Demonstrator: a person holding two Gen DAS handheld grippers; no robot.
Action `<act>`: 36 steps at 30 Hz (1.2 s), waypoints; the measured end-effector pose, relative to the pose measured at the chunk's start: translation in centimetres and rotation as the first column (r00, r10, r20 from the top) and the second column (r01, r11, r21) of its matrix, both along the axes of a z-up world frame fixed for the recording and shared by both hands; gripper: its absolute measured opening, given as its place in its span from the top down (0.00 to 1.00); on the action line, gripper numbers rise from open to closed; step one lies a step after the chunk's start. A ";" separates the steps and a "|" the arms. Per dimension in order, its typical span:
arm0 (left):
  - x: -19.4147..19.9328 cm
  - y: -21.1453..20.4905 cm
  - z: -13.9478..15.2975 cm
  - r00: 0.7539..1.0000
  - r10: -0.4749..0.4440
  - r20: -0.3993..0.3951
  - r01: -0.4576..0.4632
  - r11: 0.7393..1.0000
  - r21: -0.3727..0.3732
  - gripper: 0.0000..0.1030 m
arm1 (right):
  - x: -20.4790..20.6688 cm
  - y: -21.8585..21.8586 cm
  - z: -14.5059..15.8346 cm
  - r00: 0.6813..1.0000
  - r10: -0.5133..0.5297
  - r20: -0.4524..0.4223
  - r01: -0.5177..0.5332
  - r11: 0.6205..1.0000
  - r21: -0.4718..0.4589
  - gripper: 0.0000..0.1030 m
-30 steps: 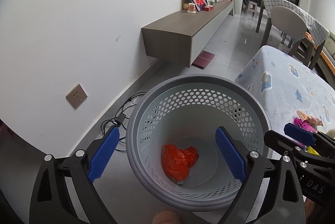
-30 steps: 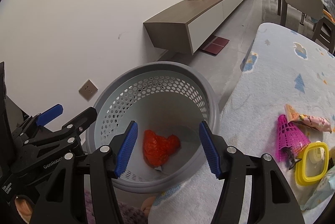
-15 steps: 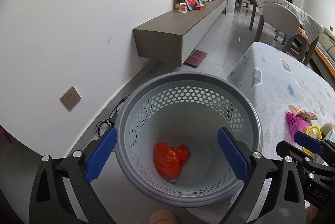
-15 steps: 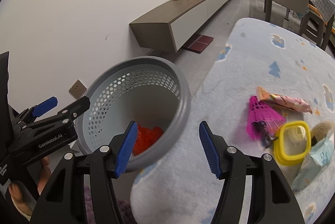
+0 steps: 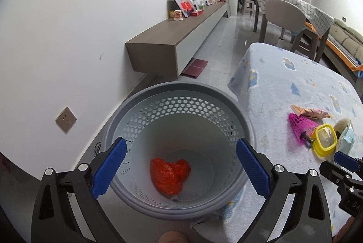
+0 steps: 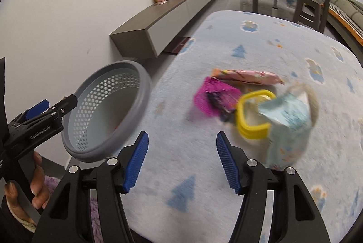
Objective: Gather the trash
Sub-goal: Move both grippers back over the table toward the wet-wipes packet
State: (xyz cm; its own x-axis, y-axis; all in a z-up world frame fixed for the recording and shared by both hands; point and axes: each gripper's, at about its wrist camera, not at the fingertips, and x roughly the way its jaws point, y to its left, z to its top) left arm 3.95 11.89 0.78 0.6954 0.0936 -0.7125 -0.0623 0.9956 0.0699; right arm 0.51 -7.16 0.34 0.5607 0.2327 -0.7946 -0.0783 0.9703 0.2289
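A crumpled red wrapper (image 5: 170, 176) lies at the bottom of the grey perforated basket (image 5: 181, 93), directly below the left tongs (image 5: 180, 169), whose jaws gape wide and empty. "GenRobot.AI" is printed on that tool's arm in the right view. Only the right view shows the hand (image 6: 27, 188) gripping it; only the left shows the wrapper. The right tongs (image 6: 182, 160), half parted and empty, have swung from the basket to the patterned tablecloth (image 6: 272, 38), with the pink net (image 6: 215, 96), snack packet (image 6: 247, 77) and yellow lid (image 6: 254, 111) just ahead.
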 end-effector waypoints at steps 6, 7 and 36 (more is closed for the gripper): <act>-0.4 -2.4 -0.2 0.998 -0.057 -0.001 0.057 0.998 -0.019 0.07 | -1.7 -3.0 0.2 0.998 -0.070 0.007 0.070 0.997 -0.012 0.42; -0.5 -2.8 -0.3 0.998 -0.065 -0.002 0.065 0.998 -0.023 0.07 | -2.0 -3.6 0.2 0.997 -0.080 0.008 0.080 0.997 -0.016 0.42; -2.0 -13.0 -4.1 0.964 -0.259 -0.066 0.259 0.966 -0.012 0.07 | -1.1 -10.6 -2.2 0.995 -0.097 0.001 0.097 0.987 -0.128 0.36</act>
